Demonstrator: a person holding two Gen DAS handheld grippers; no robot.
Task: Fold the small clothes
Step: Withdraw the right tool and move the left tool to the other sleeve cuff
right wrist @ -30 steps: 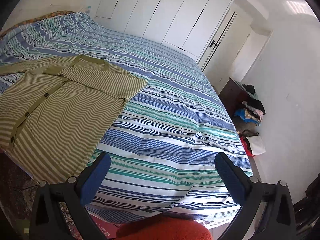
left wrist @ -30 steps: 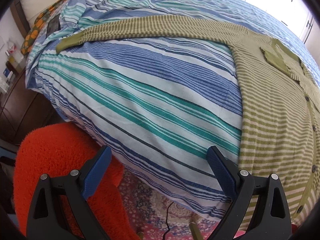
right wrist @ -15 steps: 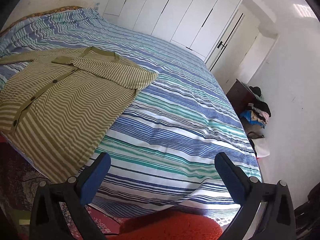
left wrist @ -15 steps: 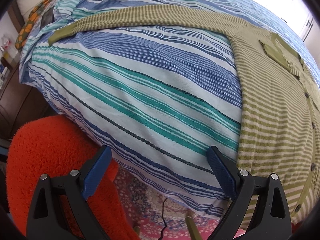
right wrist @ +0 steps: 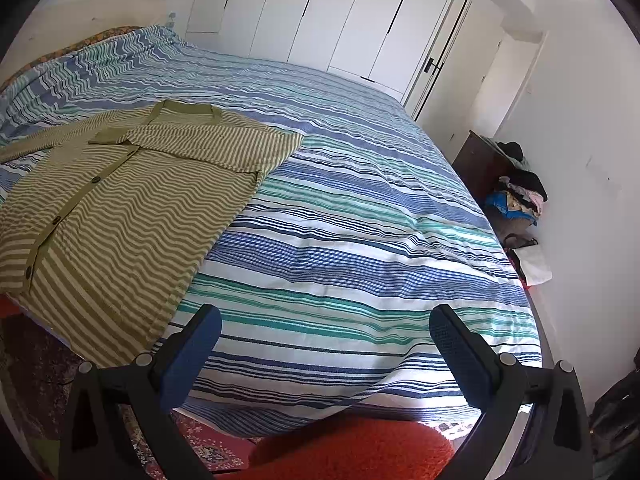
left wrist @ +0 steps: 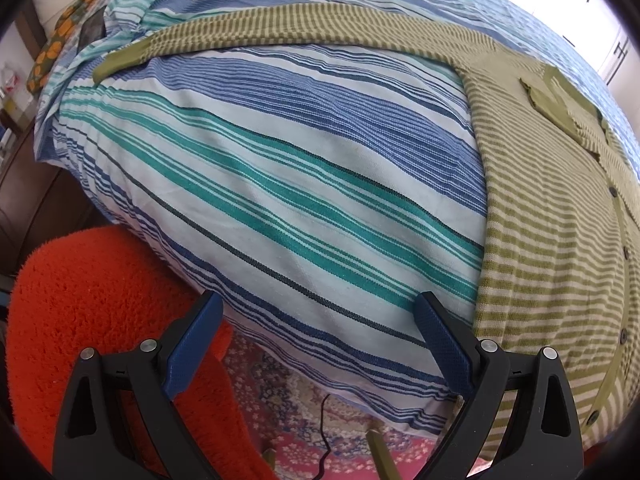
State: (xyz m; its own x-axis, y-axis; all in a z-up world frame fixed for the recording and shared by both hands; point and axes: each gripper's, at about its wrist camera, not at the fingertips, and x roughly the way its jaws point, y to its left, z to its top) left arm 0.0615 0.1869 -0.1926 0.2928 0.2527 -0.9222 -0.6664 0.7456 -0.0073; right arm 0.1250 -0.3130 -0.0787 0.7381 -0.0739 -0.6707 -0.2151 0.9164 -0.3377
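Left gripper point(left wrist: 318, 320) hangs with jaws spread wide, holding nothing, over the edge of the bed point(left wrist: 280, 184) — an orange rug point(left wrist: 88, 320) below it. To its right the cardigan point(left wrist: 560, 240) lies flat on the cover, one sleeve point(left wrist: 280, 32) stretched out. Right gripper point(right wrist: 326, 330) gapes too — empty, apart from the cardigan point(right wrist: 120, 208).

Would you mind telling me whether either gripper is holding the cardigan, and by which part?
Neither: the left gripper and right gripper are open and empty, clear of the cardigan.
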